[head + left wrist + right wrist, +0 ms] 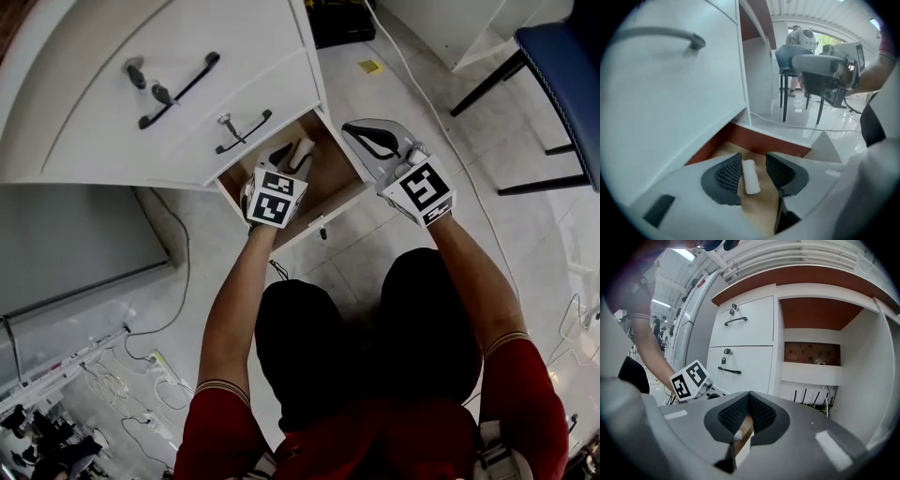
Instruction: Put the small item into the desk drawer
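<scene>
Cylinder (750, 176), small and white, lying flat on drawer floor (761, 208) between spread jaws of left gripper (753, 163); close by its left pad, clear of its right. Long axis along the gripper's own line, far end leaning slightly left. Right gripper (749, 403) off to one side, jaw tips pressed together.

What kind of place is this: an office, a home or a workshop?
Probably an office or lab workroom. There is a white desk with an open drawer, a blue chair, and loose cables on the tiled floor.
</scene>
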Demonstrator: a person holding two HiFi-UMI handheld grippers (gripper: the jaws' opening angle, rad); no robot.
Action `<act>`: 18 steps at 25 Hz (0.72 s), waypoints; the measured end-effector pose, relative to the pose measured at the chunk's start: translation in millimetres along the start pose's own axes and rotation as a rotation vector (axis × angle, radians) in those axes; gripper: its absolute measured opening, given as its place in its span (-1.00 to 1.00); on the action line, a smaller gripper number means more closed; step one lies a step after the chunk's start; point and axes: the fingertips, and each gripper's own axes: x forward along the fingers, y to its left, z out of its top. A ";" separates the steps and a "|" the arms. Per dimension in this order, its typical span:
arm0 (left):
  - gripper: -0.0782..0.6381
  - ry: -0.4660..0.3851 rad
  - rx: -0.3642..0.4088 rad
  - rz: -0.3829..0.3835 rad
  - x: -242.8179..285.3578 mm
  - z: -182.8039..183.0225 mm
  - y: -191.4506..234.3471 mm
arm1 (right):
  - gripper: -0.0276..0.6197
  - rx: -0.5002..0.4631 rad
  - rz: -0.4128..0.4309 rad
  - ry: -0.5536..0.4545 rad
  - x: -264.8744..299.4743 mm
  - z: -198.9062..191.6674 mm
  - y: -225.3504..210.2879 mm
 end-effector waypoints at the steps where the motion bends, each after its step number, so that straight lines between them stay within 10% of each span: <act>1: -0.35 -0.023 0.011 0.007 -7.8 6.7 0.3 | -0.88 -0.003 0.004 -0.001 0.1 1.2 0.4; 8: -0.76 -0.200 0.034 0.044 -66.3 55.4 -0.3 | -0.88 -0.022 0.036 -0.023 -0.8 19.4 7.6; 18: -0.76 -0.456 0.089 0.035 -169.3 125.2 -24.4 | -0.88 -0.031 0.121 -0.122 -18.3 103.0 38.1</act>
